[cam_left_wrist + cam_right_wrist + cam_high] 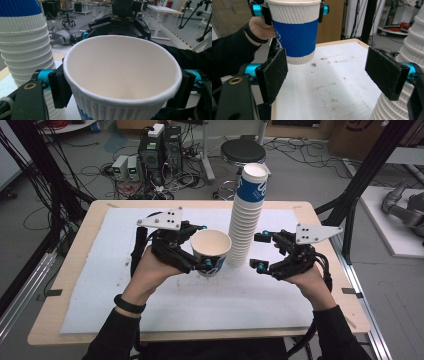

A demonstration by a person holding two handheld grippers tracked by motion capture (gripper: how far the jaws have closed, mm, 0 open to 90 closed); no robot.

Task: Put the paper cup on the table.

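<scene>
A single paper cup [210,251], white ribbed with a blue band, hangs just above the mat with my left gripper [204,247] shut on it below the rim. In the left gripper view the cup [122,75] is empty, gripped by a pad [59,86] on each side. A tall stack of the same cups [246,220] stands right of it on the mat. My right gripper [260,252] is open beside the stack's base. In the right gripper view its pads [273,75] are wide apart over bare mat, the stack [412,47] lies outside the right jaw, and the held cup [294,37] is raised ahead.
A white mat [150,305] covers the wooden table [75,285]. Behind the table are a black stool [243,152], computer boxes [160,150] and floor cables. Black frame struts [360,180] rise at the right and left. Stains mark the mat [329,100].
</scene>
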